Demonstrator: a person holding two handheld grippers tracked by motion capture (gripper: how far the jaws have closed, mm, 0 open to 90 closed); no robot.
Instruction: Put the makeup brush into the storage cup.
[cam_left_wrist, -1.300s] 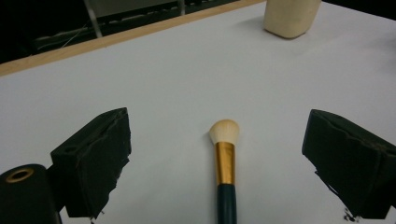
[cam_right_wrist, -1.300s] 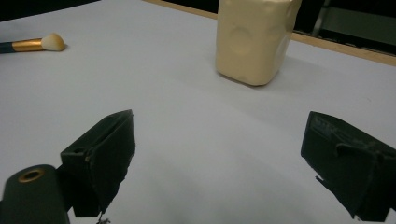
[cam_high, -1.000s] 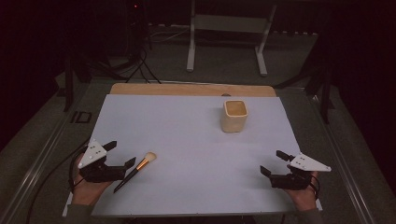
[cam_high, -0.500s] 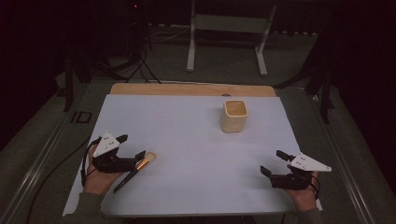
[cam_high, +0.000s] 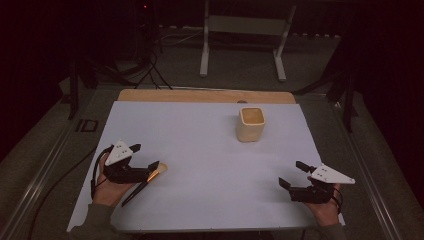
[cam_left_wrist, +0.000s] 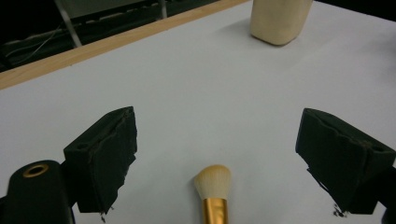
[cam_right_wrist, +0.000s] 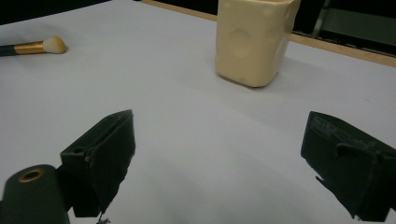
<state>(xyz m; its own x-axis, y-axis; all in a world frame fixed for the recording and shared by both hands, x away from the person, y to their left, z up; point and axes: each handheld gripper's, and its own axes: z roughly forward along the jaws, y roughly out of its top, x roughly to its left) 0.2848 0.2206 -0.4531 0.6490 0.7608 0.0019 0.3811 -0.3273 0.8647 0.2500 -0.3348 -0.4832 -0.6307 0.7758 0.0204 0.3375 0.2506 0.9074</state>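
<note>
Left gripper sits low over the front-left of the table, jaws spread wide with the makeup brush lying between them; in the left gripper view the brush is centred in the gap, clear of both black pads, nothing clamped. Brush lies flat on the white sheet, head pointing toward the cup. Brush head is a rounded dome of cream bristles set in a shiny gold metal ferrule; the handle is dark and slim, running back toward the person's left hand. Pads are matte black with ragged edges. Further right and toward the back stands a cream cup, squarish with rounded corners, upright, opening up, well apart from the brush. A light wooden strip borders the sheet's far edge. Right gripper rests at the front-right, jaws apart and empty, aimed toward the cup.
</note>
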